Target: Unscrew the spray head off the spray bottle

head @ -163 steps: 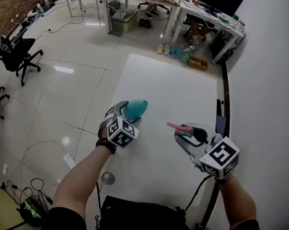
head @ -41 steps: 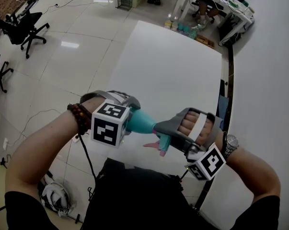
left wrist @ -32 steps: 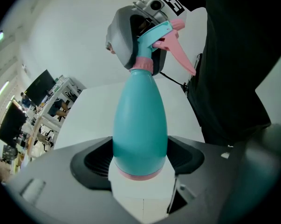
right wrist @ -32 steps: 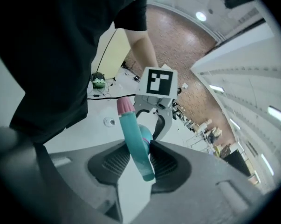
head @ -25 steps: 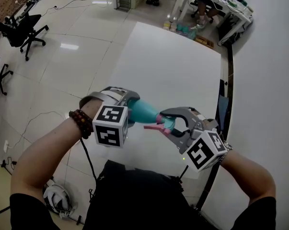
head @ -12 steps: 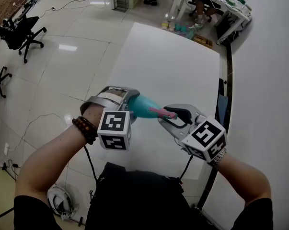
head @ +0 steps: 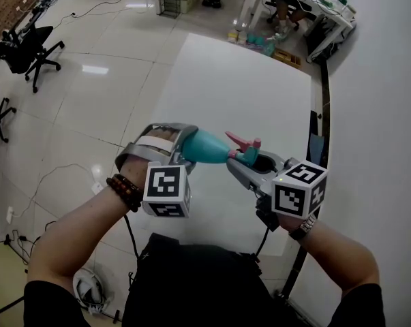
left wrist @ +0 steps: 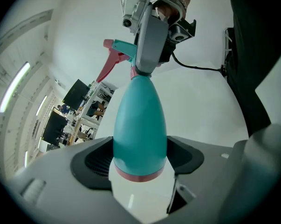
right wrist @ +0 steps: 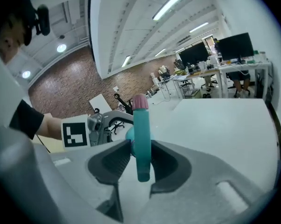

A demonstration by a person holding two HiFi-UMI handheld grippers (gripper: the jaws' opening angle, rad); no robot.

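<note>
Teal teardrop-shaped plastic spray bottle [head: 204, 146] hangs over the white desk's [head: 260, 94] near edge, clamped base-first in the left gripper [head: 180, 150], the right gripper [head: 248, 163] pinching its teal-and-pink spray head [head: 243, 146] (mid-unscrewing, likely), which next needs further twisting.

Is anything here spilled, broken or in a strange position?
Nothing stands out. The spray bottle lies sideways in the air over the white table, its body in the left tongs, the spray head in the right tongs. No spill or damage shows.
</note>
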